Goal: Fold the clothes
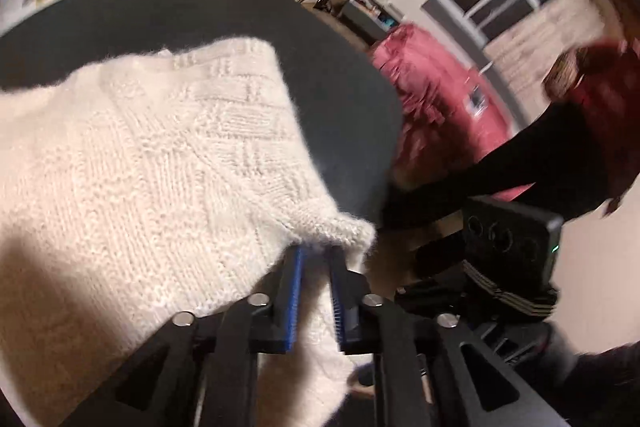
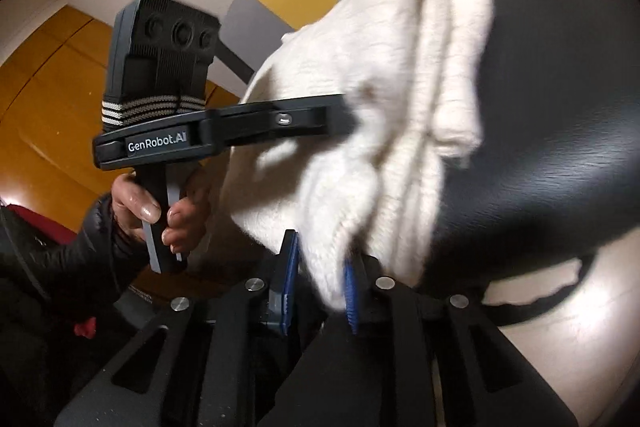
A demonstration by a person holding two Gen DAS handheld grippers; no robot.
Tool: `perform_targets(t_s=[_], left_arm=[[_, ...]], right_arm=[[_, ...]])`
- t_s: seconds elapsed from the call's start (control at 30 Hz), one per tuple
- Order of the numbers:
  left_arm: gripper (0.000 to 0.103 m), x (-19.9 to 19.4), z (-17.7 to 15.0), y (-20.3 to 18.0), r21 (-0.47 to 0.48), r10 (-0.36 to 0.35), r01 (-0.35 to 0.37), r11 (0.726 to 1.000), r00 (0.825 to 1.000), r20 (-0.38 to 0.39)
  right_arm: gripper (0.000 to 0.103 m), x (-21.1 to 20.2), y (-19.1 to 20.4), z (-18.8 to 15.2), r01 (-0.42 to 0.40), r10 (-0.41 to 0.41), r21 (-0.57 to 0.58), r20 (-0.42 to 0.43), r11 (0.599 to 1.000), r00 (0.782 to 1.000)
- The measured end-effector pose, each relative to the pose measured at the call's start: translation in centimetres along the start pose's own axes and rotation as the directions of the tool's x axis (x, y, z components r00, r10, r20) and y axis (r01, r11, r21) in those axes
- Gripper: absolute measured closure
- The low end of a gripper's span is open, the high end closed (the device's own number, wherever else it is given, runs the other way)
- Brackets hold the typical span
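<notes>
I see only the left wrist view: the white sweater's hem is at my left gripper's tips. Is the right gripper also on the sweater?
Observer: Yes. In the right wrist view an edge of the sweater hangs between the blue pads of the right gripper. I cannot tell whether they pinch it.
Operator: How does the rest of the sweater lie?
Observer: It is bunched in thick folds on the dark table.
Operator: How does my left gripper look from outside?
Observer: The left gripper reaches into the sweater from the side, and a hand holds its handle.
</notes>
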State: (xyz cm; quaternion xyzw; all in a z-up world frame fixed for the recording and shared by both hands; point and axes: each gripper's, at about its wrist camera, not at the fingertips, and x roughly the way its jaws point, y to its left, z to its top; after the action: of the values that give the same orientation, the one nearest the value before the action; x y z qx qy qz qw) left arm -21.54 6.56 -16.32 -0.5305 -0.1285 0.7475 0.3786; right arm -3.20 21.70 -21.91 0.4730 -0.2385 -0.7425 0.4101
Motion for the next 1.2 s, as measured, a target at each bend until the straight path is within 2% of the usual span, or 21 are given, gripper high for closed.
perform_targets(t_s=[0.03,0.1,0.17,0.23,0.33,0.4,0.5,0.53,0.57,0.67,0.73,0.77,0.83,0.87,0.9,0.93,1.0,1.1,1.13,1.17,1.2], left_arm=[[0.084,-0.8,0.2,0.4,-0.025,-0.044,0.045,0.999,0.999,0.021],[0.084,-2.0,0.5,1.2,-0.054,-0.113,0.117,0.992,0.991,0.069],[0.083,-4.5,0.6,2.3,-0.067,-0.157,0.169,0.983,0.975,0.159],[0.083,-7.4,0.4,3.9,-0.096,-0.169,0.201,0.975,0.949,0.267],[0.082,-10.0,-1.0,6.5,-0.158,-0.109,0.178,0.971,0.922,0.371],[0.082,-10.7,-2.5,8.4,-0.206,-0.037,0.125,0.971,0.922,0.386],[0.084,-9.9,-4.6,10.0,-0.245,0.07,0.023,0.969,0.929,0.364],[0.086,-9.4,-5.5,10.4,-0.243,0.079,0.012,0.97,0.929,0.362],[0.089,-9.0,-6.6,10.7,-0.25,0.076,0.024,0.968,0.921,0.382],[0.092,-8.1,-7.5,10.4,-0.268,0.076,0.046,0.962,0.901,0.428],[0.087,-8.4,-7.3,9.8,-0.268,0.077,0.049,0.962,0.896,0.438],[0.082,-8.8,-7.0,9.7,-0.257,0.069,0.054,0.965,0.892,0.447],[0.081,-10.1,-6.2,9.4,-0.232,0.056,0.062,0.971,0.88,0.472],[0.081,-10.8,-5.8,9.3,-0.221,0.052,0.064,0.973,0.873,0.486],[0.08,-11.6,-5.5,9.5,-0.215,0.059,0.058,0.975,0.864,0.5],[0.08,-12.3,-5.1,9.9,-0.22,0.071,0.048,0.974,0.86,0.505],[0.08,-13.7,-4.3,10.5,-0.23,0.098,0.028,0.973,0.852,0.514],[0.08,-13.8,-2.6,12.2,-0.27,0.163,-0.032,0.962,0.864,0.476],[0.08,-13.8,-2.0,12.7,-0.283,0.186,-0.055,0.957,0.869,0.459],[0.079,-13.6,-1.4,13.3,-0.295,0.205,-0.076,0.952,0.876,0.436],[0.078,-12.8,-0.8,13.8,-0.308,0.221,-0.102,0.946,0.898,0.381]], right_arm=[[0.061,-0.9,0.7,0.2,0.04,-0.04,-0.033,0.015,0.999,0.999],[0.05,-2.6,2.2,0.5,0.121,-0.117,-0.097,0.049,0.988,0.992],[0.05,-4.1,4.0,1.1,0.189,-0.173,-0.168,0.107,0.967,0.979],[0.05,-4.3,5.9,2.4,0.219,-0.178,-0.242,0.18,0.945,0.967],[0.05,-1.9,8.7,4.4,0.252,-0.185,-0.336,0.218,0.908,0.958],[0.05,1.2,9.8,4.2,0.268,-0.212,-0.366,0.188,0.891,0.959],[0.05,4.7,7.4,5.1,0.37,-0.338,-0.309,0.152,0.876,0.929],[0.053,5.3,5.8,5.1,0.397,-0.379,-0.247,0.118,0.884,0.918],[0.056,4.8,4.8,5.1,0.395,-0.378,-0.204,0.121,0.896,0.918],[0.059,4.0,3.6,3.9,0.347,-0.312,-0.183,0.197,0.92,0.929],[0.057,3.8,3.6,3.7,0.331,-0.293,-0.174,0.209,0.927,0.933],[0.057,3.8,3.9,3.9,0.324,-0.289,-0.176,0.196,0.93,0.937],[0.057,3.2,4.9,5.0,0.324,-0.293,-0.199,0.172,0.925,0.941],[0.057,2.7,5.8,5.6,0.336,-0.297,-0.223,0.188,0.915,0.936],[0.052,2.1,6.6,6.2,0.347,-0.301,-0.247,0.204,0.905,0.931],[0.041,1.6,7.4,6.9,0.36,-0.307,-0.269,0.22,0.893,0.926],[0.036,0.4,9.3,9.4,0.405,-0.339,-0.299,0.251,0.864,0.907],[0.036,1.9,9.8,12.6,0.471,-0.418,-0.339,0.22,0.814,0.881],[0.036,2.9,9.4,13.7,0.486,-0.449,-0.357,0.185,0.798,0.874],[0.036,3.8,9.1,14.6,0.496,-0.478,-0.373,0.147,0.784,0.866],[0.036,4.6,8.6,15.0,0.497,-0.502,-0.376,0.091,0.782,0.86]])
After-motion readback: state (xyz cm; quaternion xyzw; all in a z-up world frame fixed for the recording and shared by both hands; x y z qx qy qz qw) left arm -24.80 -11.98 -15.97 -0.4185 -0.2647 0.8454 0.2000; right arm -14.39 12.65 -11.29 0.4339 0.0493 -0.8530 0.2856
